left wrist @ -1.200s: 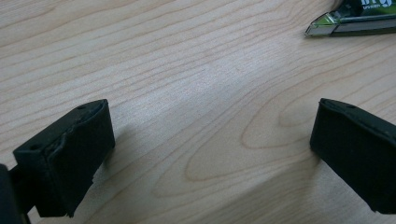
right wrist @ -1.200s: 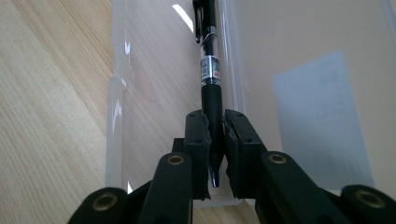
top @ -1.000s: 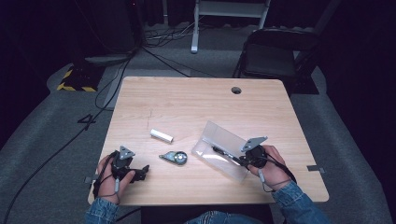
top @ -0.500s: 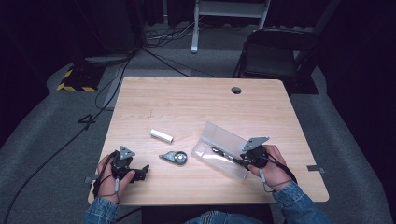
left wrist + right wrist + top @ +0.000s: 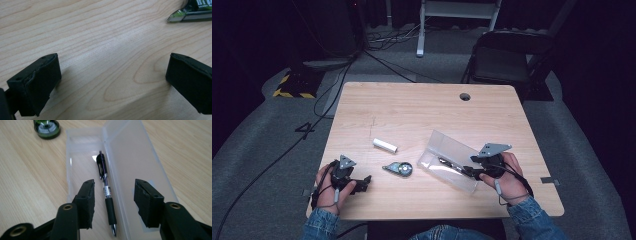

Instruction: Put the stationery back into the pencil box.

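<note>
A clear plastic pencil case [image 5: 439,145] lies open at the table's front right, its lid [image 5: 135,152] tipped back. A black pen [image 5: 106,187] lies lengthwise in its tray, tip toward me. My right gripper [image 5: 115,185] hovers at the case's near end. Its jaws have just been opening and stand apart on either side of the pen without touching it. In the high view the right gripper [image 5: 467,172] points left into the case. My left gripper [image 5: 364,184] rests open on bare wood at the front left, with nothing between its fingers [image 5: 37,80].
A green and grey tape dispenser [image 5: 399,168] lies between the two hands, and it appears again as the dispenser [image 5: 47,126] beyond the case. A white cylinder [image 5: 385,145] lies farther back. A chair [image 5: 507,60] stands behind the table [image 5: 422,110].
The right gripper's jaws have spread apart at the near end of the case. The left hand has kept still.
</note>
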{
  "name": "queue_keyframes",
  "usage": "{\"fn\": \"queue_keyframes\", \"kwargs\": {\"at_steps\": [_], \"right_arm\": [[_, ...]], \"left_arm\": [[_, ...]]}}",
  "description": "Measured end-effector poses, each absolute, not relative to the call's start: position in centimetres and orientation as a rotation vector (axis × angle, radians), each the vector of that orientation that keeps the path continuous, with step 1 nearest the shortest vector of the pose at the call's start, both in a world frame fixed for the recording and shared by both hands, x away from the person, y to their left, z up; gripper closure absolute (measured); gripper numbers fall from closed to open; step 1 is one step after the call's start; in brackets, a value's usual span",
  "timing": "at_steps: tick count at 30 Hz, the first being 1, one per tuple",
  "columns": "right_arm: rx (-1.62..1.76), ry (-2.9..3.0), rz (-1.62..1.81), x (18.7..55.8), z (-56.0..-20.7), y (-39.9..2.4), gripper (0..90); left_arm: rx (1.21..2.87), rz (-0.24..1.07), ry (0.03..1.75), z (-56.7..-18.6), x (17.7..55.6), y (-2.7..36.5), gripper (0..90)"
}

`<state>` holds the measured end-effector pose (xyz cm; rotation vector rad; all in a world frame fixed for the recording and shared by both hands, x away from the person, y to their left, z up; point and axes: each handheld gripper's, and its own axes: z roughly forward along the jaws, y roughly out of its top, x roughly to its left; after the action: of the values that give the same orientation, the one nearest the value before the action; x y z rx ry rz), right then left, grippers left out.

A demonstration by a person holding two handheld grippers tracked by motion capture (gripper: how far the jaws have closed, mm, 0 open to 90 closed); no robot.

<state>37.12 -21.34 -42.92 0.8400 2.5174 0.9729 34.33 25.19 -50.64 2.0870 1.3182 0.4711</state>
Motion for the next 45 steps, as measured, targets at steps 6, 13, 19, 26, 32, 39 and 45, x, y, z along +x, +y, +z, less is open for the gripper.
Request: {"fn": "queue_keyframes", "kwargs": {"at_steps": [6, 13, 19, 26, 32, 39, 45], "right_arm": [[0.848, 2.478, 1.063, 36.9, -42.3, -20.7, 46.4], [0.811, 2.481, 1.095, 37.1, -41.8, -19.3, 44.3], [0.783, 2.506, 1.115, 37.4, -41.2, -17.2, 40.6], [0.736, 2.528, 1.127, 37.7, -40.6, -15.3, 40.0], [0.704, 2.548, 1.137, 38.1, -40.4, -13.5, 39.9], [0.672, 2.603, 1.143, 38.6, -40.3, -11.6, 40.4], [0.611, 2.662, 1.117, 39.0, -41.0, -9.0, 38.3]], "left_arm": [[2.085, 0.476, 1.327, -50.6, 34.8, 25.2, 0.1], [2.080, 0.478, 1.334, -50.6, 35.1, 25.1, 0.1], [2.081, 0.475, 1.332, -50.6, 35.2, 25.1, 0.1], [2.079, 0.475, 1.334, -50.6, 35.3, 25.0, 0.0], [2.079, 0.474, 1.334, -50.7, 35.3, 25.0, 0.0], [2.079, 0.474, 1.334, -50.6, 35.3, 25.0, 0.0], [2.079, 0.474, 1.334, -50.6, 35.3, 25.0, 0.0]]}}
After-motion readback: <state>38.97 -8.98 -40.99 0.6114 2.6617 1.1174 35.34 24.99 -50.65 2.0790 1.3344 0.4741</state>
